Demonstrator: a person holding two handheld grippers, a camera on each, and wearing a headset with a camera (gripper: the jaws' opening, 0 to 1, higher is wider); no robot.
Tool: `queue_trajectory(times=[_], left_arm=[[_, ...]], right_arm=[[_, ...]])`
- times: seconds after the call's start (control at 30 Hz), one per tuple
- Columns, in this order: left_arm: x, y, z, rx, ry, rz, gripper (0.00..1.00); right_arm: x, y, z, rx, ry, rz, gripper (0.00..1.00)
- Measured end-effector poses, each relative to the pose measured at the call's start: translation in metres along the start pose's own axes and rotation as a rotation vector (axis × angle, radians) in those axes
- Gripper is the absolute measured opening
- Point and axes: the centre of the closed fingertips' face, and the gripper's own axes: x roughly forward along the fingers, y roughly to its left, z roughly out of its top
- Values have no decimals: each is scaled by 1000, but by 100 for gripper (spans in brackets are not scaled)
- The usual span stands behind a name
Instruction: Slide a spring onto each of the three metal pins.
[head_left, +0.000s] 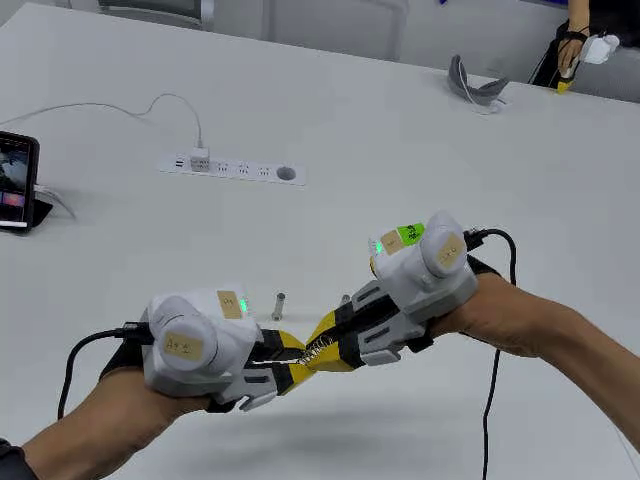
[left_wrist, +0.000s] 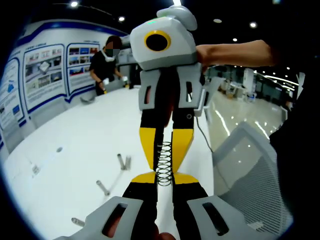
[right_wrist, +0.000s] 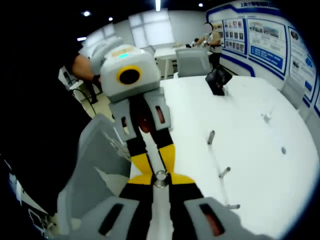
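My two grippers meet tip to tip just above the white table (head_left: 420, 150) near its front edge. The left gripper (head_left: 298, 366) is shut on a thin metal pin (right_wrist: 152, 156) that points at the right gripper. The right gripper (head_left: 326, 344) is shut on a small coil spring (head_left: 318, 350), which sits at the pin's end. In the left gripper view the spring (left_wrist: 164, 162) stands between the right gripper's yellow fingers (left_wrist: 149, 146), just past my own left gripper (left_wrist: 165, 179). Two short pins (head_left: 278, 305) (head_left: 345, 298) rest on the table just behind the grippers.
A white power strip (head_left: 232, 169) with a cable lies mid-table. A dark phone on a stand (head_left: 15, 180) is at the left edge. A grey curved object (head_left: 475, 88) lies at the far right. A person (head_left: 575, 40) stands at the far corner.
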Motion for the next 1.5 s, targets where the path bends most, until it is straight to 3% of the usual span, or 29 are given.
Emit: queue_trajectory(times=[0.27,0.6,0.97,1.5], left_arm=[[0,4,-3,-21,-12,28,13],[-16,16,-21,-89,-10,70,22],[-36,37,-44,-160,17,148,29],[-65,57,-72,-244,48,259,41]], right_arm=[[-1,-3,-2,19,-17,-18,12],[-10,-9,3,70,-96,-55,12],[-6,-21,-11,82,-65,-116,12],[4,-41,-21,81,-14,-131,12]])
